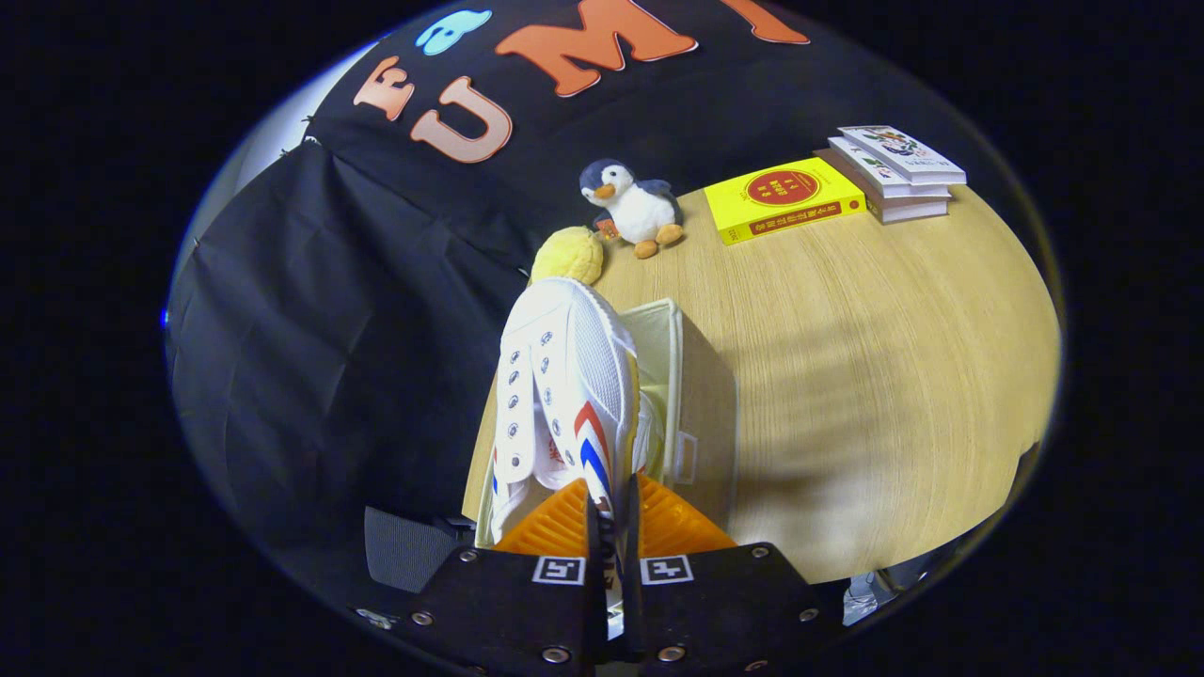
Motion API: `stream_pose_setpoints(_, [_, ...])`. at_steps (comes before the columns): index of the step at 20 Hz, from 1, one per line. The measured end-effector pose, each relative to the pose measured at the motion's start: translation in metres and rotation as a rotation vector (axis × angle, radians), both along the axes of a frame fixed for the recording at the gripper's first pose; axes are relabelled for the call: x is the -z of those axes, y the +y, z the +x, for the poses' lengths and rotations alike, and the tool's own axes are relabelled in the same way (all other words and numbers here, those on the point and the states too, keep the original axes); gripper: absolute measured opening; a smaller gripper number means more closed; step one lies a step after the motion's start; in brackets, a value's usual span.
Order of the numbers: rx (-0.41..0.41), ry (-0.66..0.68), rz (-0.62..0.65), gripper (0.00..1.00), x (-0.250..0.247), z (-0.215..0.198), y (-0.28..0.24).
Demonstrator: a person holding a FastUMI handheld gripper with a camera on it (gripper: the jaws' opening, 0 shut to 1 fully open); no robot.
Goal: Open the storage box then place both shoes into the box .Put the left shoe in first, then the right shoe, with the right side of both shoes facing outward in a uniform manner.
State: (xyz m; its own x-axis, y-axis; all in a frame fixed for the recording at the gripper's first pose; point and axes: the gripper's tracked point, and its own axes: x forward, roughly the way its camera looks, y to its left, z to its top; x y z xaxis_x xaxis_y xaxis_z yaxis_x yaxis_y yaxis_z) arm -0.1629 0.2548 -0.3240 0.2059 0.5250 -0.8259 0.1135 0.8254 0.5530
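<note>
The gripper (613,512) has its jaws clamped on the edge of a white shoe (562,395), both fingers (555,522) pressing the thin side wall near the heel. The shoe (white canvas with red and blue stripes on its side and a row of eyelets) stretches ahead of the fingers, toe pointing away, hanging over the open storage box (691,395). The box sits at the near edge of the wooden worktop (875,376), its pale inner walls showing just beside the shoe. Whether the second shoe is already inside cannot be told. Beyond the shoe's toe lies a yellow plush toy (567,256), then a penguin toy (633,207). Further off are a yellow book (784,197) and a stack of books (898,172).
</note>
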Motion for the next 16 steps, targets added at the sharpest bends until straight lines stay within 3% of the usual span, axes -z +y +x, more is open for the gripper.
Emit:
stream_pose_setpoints(7, [-0.017,0.058,-0.141,0.12,0.031,-0.007,0.017])
stream_pose_setpoints(8, [-0.014,0.050,-0.136,0.15,0.030,-0.004,0.020])
stream_pose_setpoints(11, [-0.025,0.028,-0.153,0.42,0.020,0.000,0.018])
stream_pose_setpoints(16, [-0.026,-0.129,-0.155,0.54,-0.017,0.039,-0.003])
